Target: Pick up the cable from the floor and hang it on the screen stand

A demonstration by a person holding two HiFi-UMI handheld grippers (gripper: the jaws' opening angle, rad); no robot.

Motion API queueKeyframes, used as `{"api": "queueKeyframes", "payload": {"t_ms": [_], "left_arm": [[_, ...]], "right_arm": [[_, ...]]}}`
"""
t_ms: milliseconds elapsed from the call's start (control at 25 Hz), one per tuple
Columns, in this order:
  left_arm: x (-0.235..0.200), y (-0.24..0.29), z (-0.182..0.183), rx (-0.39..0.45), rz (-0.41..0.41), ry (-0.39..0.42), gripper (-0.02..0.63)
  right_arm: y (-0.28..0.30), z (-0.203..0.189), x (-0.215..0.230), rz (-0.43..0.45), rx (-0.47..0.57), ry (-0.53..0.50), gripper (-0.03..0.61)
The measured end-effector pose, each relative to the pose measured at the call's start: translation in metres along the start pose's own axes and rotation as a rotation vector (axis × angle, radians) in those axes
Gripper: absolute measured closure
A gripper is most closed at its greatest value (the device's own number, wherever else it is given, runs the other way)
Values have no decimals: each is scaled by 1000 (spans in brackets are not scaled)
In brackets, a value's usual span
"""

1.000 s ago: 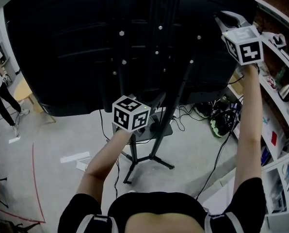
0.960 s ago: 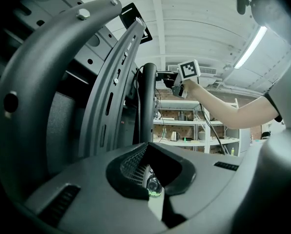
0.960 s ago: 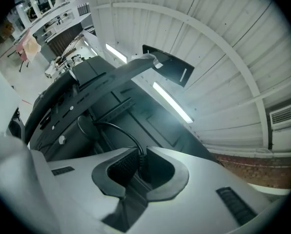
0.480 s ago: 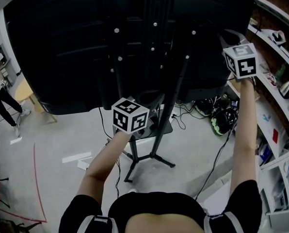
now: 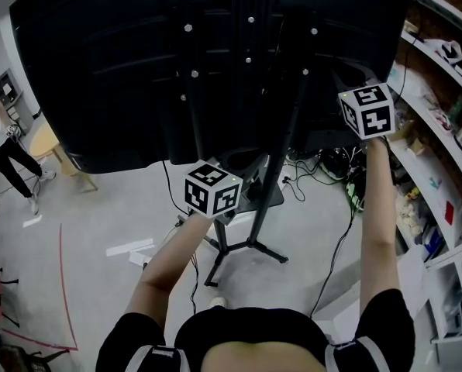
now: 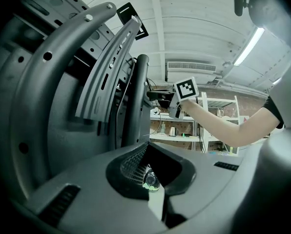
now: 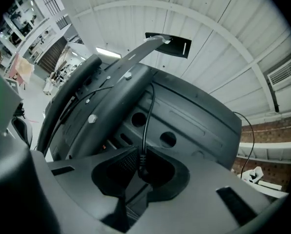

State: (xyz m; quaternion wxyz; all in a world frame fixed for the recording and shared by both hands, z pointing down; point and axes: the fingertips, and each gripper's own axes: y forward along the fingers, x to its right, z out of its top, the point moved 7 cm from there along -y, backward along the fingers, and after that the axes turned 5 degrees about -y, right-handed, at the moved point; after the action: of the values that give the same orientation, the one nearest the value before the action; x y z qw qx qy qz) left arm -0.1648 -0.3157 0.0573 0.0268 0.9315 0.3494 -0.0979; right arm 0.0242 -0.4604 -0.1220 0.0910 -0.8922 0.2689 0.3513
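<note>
Thin black cable [image 7: 146,126] sat clamped in right gripper [image 7: 140,172]; left gripper [image 6: 148,183] pinched small glossy green-glinting piece [image 6: 151,179] (identity unclear, mostly hidden).

Left gripper view: the small glossy thing [image 6: 151,181] pinched in your left gripper [image 6: 153,172] is too small to name.

Right gripper view: the cable [image 7: 146,130] in your right gripper [image 7: 140,172] vanishes upward behind the stand bracket [image 7: 111,82].

Head view: the marker cubes [image 5: 212,191] hide both sets of jaws. The screen [image 5: 122,76] is cut off at the top edge.
</note>
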Motion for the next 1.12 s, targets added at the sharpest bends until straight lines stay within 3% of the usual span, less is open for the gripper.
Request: {"api": "queueKeyframes", "payload": {"t_ms": [240,720,1120], "left_arm": [[3,-15,-27,-35,15,-24,611],[32,-22,-63,-58,13,-77,611],[50,-25,-81,-59,27,-124,611]], "right_arm": [[0,-14,-37,35,37,71,508],[-29,-9,-55,-99,210,197,495],[-46,0,-70,-115,288,226,414]]}}
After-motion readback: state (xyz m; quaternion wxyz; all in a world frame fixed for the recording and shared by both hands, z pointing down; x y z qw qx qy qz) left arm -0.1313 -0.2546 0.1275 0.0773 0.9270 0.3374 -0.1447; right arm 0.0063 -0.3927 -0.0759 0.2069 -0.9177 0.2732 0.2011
